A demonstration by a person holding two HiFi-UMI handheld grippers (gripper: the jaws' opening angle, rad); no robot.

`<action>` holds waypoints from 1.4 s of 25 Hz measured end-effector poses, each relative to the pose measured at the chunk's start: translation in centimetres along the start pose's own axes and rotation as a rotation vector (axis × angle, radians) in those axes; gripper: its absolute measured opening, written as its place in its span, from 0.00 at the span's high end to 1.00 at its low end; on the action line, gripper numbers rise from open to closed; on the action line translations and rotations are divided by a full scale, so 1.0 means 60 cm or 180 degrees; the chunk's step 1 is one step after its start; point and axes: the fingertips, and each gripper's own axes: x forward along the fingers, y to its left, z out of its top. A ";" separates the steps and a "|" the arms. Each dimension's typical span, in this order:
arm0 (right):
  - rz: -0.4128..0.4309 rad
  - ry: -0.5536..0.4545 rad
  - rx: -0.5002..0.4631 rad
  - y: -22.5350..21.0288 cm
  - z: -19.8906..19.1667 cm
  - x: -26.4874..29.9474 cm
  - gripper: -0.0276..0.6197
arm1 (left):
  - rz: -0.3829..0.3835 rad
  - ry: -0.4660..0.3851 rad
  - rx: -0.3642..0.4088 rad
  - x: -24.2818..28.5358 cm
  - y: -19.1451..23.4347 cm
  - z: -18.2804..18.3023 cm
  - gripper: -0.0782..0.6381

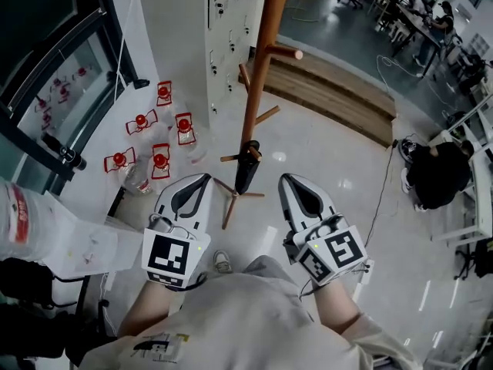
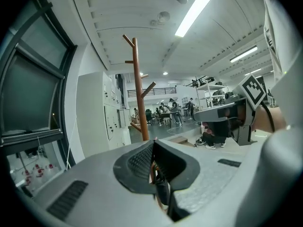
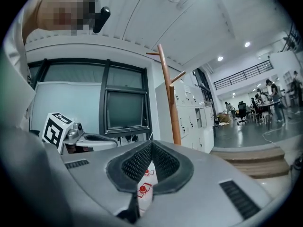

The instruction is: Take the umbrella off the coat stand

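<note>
Got the left gripper (image 1: 205, 179) and right gripper (image 1: 287, 179) both clenched tight, nothing between the jaws. Probably best to open one up first, come in level, pinch the folded black umbrella (image 1: 247, 169) near its top and lift it clear of the wooden coat stand (image 1: 263, 60). Hangs low on the stand, just ahead of the tips, roughly midway between both.

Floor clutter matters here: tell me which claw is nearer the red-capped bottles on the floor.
Left. In the head view the left claw hangs just right of the red-capped bottles. The right claw lies farther right, on the other side of the coat stand.
</note>
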 end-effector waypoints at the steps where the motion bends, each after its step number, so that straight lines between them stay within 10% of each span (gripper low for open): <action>1: -0.0015 0.0010 0.0013 -0.004 -0.002 0.001 0.95 | -0.0011 0.0021 -0.0005 0.004 0.000 -0.003 0.88; 25: -0.0099 0.0202 0.0213 -0.172 -0.055 0.047 0.94 | 0.0224 0.0334 -0.0010 0.145 0.002 -0.027 0.88; 35: -0.0273 0.0366 0.0228 -0.230 -0.143 0.115 0.75 | 0.0257 0.0434 -0.0084 0.196 0.042 -0.063 0.88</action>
